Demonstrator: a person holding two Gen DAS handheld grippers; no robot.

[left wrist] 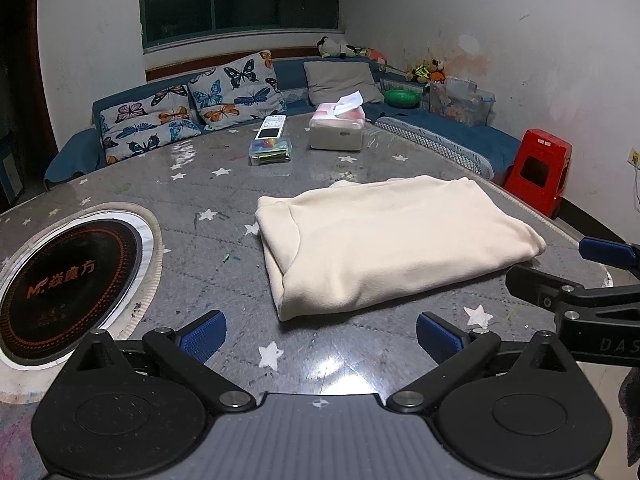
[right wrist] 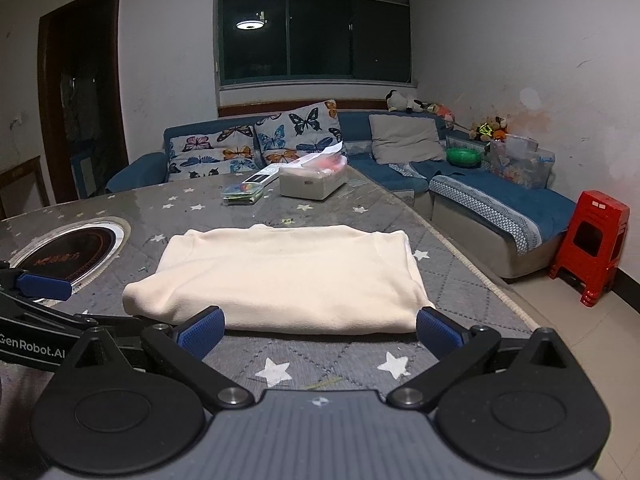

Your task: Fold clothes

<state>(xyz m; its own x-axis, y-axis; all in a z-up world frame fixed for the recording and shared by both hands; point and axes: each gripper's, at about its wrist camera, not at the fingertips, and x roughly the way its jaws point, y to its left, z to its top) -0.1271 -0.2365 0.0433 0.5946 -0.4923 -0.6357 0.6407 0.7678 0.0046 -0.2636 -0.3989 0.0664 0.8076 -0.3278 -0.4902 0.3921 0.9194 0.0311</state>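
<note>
A cream garment (left wrist: 392, 240) lies folded into a thick rectangle on the grey star-patterned table (left wrist: 208, 184). My left gripper (left wrist: 320, 336) stands open just short of the garment's near corner, nothing between its blue pads. In the right wrist view the same garment (right wrist: 280, 276) lies straight ahead. My right gripper (right wrist: 320, 330) is open wide, its pads level with the garment's near edge and not pressing on it. The right gripper's arm enters the left wrist view at the right edge, and the left one's finger (right wrist: 44, 284) shows at the left of the right wrist view.
A round black induction plate (left wrist: 68, 284) is set into the table on the left. A tissue box (left wrist: 338, 128), a remote and a small clear box (left wrist: 270, 152) sit at the far side. A blue sofa (right wrist: 480, 196) wraps behind; a red stool (right wrist: 592, 240) stands on the floor, right.
</note>
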